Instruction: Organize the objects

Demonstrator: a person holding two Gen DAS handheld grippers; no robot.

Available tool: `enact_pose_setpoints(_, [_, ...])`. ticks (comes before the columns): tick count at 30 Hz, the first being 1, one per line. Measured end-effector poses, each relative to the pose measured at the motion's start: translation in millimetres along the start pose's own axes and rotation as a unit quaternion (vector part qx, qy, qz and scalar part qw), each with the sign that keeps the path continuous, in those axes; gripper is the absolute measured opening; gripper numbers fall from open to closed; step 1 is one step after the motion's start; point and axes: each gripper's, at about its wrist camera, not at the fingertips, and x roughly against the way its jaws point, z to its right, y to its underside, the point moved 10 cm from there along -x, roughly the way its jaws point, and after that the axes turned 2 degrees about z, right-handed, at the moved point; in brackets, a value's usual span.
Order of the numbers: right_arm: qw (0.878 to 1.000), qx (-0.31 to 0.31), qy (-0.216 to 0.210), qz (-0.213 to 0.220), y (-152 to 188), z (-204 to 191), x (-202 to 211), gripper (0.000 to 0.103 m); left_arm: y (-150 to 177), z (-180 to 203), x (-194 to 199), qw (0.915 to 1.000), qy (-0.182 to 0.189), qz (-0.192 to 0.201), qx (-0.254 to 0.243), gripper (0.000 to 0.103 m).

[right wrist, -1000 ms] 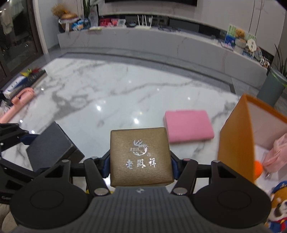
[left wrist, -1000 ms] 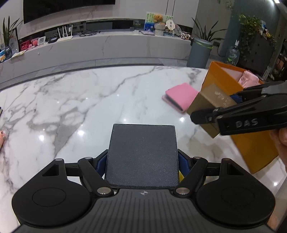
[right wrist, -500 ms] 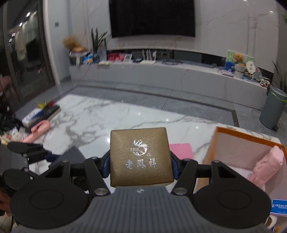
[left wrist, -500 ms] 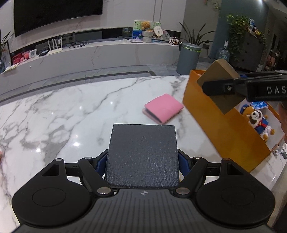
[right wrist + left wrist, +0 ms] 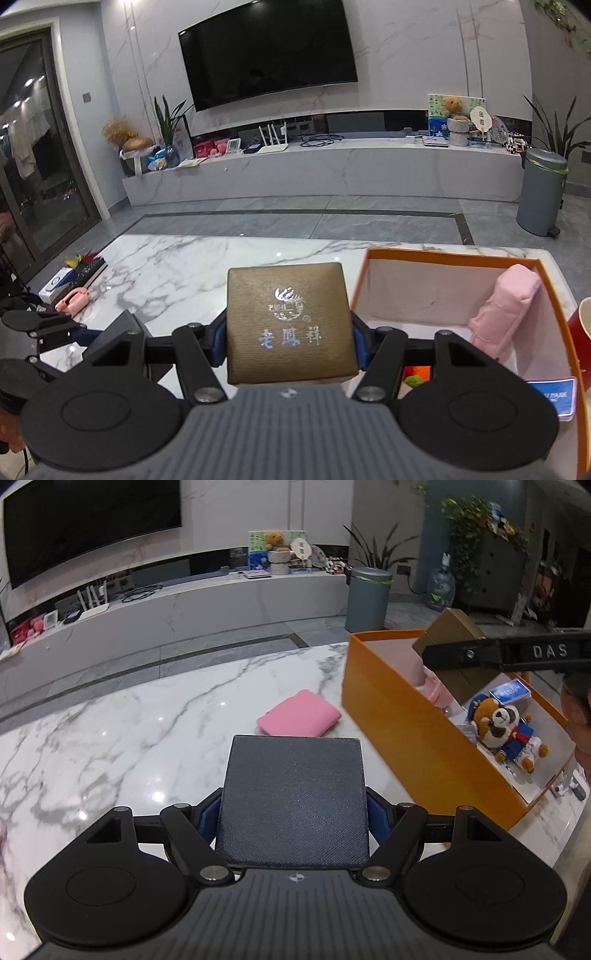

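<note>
My left gripper (image 5: 293, 814) is shut on a dark grey textured box (image 5: 293, 797), held above the marble table (image 5: 110, 738). My right gripper (image 5: 288, 341) is shut on a gold box with silver lettering (image 5: 290, 321), held above the left edge of the open orange box (image 5: 546, 266). In the left wrist view the gold box (image 5: 454, 635) and the right gripper's finger (image 5: 509, 653) hover over the orange box (image 5: 406, 731). A pink wallet (image 5: 299, 714) lies on the table left of the orange box.
Inside the orange box are a plush bear in blue uniform (image 5: 506, 727), a pink pouch (image 5: 506, 306) and a blue card (image 5: 554, 398). A red cup (image 5: 581, 325) stands at the right. A pink toy phone (image 5: 72, 301) and books (image 5: 74, 273) lie at the table's far left.
My right gripper has lifted the gold box and carried it right, from beside the orange box to above it. My left gripper has risen with the dark box and turned toward the orange box.
</note>
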Motion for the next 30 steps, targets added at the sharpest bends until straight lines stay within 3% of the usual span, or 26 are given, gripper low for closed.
enact_pose_setpoints(7, [1.0, 0.002, 0.031, 0.002, 1, 38, 9, 0.063, -45, 29, -9, 0.9994, 0.004, 0.02, -0.028, 0.087])
enact_pose_setpoints(17, [0.997, 0.008, 0.078, -0.023, 9, 91, 6, 0.063, -109, 91, -54, 0.9949, 0.025, 0.034, -0.091, 0.087])
enact_pose_setpoints(24, [0.994, -0.008, 0.102, -0.048, 19, 124, 0, 0.062, -121, 123, -97, 0.9906, 0.029, 0.008, -0.133, 0.087])
enact_pose_setpoints(30, [0.992, -0.014, 0.107, -0.066, 29, 134, -10, 0.061, -125, 130, -127, 0.9908, 0.023, -0.02, -0.132, 0.087])
